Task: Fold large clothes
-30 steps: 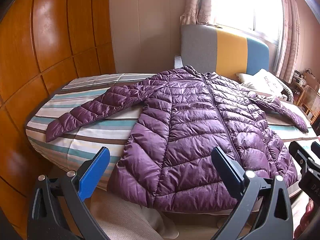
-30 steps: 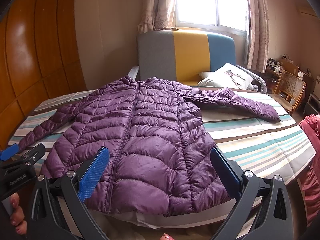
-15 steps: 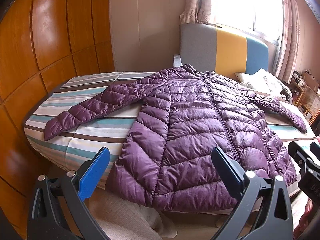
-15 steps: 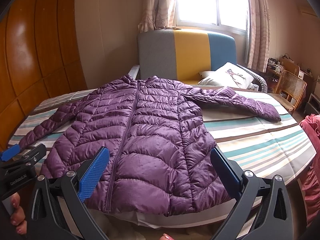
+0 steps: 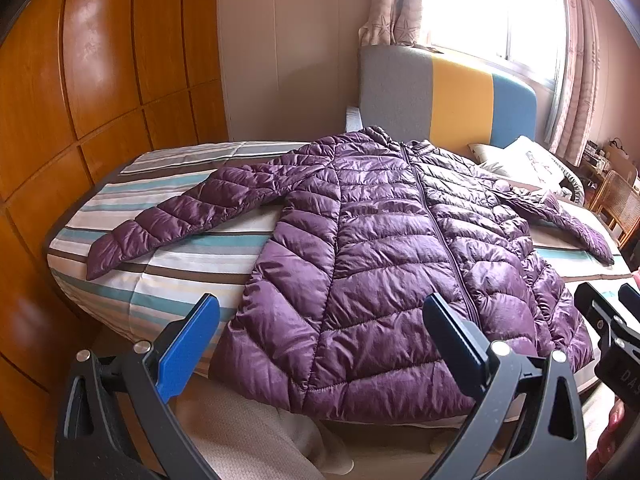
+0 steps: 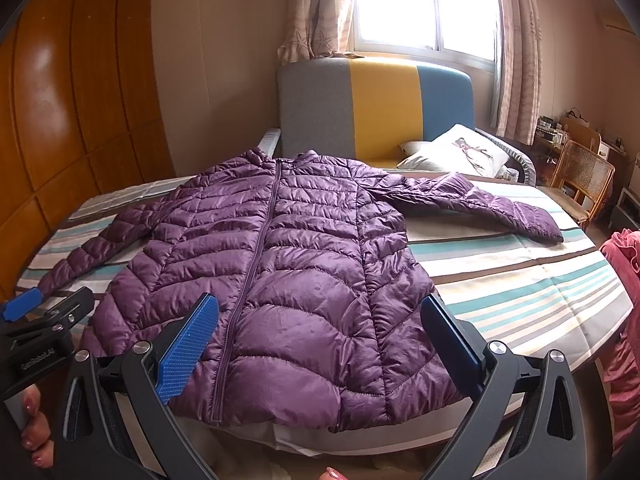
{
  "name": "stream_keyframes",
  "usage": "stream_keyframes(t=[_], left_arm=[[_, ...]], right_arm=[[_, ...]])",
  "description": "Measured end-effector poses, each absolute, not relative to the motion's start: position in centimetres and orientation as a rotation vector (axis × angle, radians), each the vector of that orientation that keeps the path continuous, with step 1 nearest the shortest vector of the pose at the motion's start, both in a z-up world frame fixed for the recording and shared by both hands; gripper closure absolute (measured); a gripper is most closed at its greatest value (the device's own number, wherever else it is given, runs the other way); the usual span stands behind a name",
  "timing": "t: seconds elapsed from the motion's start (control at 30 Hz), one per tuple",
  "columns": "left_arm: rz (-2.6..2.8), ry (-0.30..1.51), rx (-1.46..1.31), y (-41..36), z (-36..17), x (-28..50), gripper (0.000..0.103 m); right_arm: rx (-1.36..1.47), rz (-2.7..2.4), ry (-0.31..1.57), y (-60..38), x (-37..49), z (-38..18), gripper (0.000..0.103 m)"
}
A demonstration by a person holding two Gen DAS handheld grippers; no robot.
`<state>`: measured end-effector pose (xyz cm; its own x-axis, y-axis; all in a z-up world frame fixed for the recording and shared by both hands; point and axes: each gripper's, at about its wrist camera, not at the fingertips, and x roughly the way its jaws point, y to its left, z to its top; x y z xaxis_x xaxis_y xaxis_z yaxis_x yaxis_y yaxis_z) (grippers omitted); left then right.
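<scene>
A purple quilted puffer jacket (image 5: 384, 256) lies flat, zipped, front up, on a striped table cover (image 5: 168, 276), sleeves spread to both sides. It also shows in the right wrist view (image 6: 280, 280). Its hem hangs at the near table edge. My left gripper (image 5: 320, 344) is open and empty, held just in front of the hem's left half. My right gripper (image 6: 316, 344) is open and empty, held in front of the hem's right half. Each gripper shows at the edge of the other's view, the right one (image 5: 612, 332) and the left one (image 6: 44, 320).
A grey, yellow and blue sofa (image 6: 380, 108) with a white pillow (image 6: 456, 152) stands behind the table. Wooden wall panels (image 5: 80, 92) are on the left. A wicker chair (image 6: 580, 176) stands at the right. A beige cloth (image 5: 248, 436) lies below the table's near edge.
Both grippers have drifted slightly, so the jacket sits a little lower and nearer in both views. The jacket has not moved and both jaws stay open.
</scene>
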<state>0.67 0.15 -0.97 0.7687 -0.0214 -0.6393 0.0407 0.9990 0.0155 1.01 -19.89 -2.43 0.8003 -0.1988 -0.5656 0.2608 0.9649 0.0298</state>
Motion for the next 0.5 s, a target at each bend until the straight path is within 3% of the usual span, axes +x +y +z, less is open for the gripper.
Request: stream_keyframes(t=[0.5], left_arm=[[-0.034,0.697,0.027,0.31,-1.01,0.72,0.002]], right_arm=[[0.109,-0.241,0.592,-19.87,1.05,-2.55,0.003]])
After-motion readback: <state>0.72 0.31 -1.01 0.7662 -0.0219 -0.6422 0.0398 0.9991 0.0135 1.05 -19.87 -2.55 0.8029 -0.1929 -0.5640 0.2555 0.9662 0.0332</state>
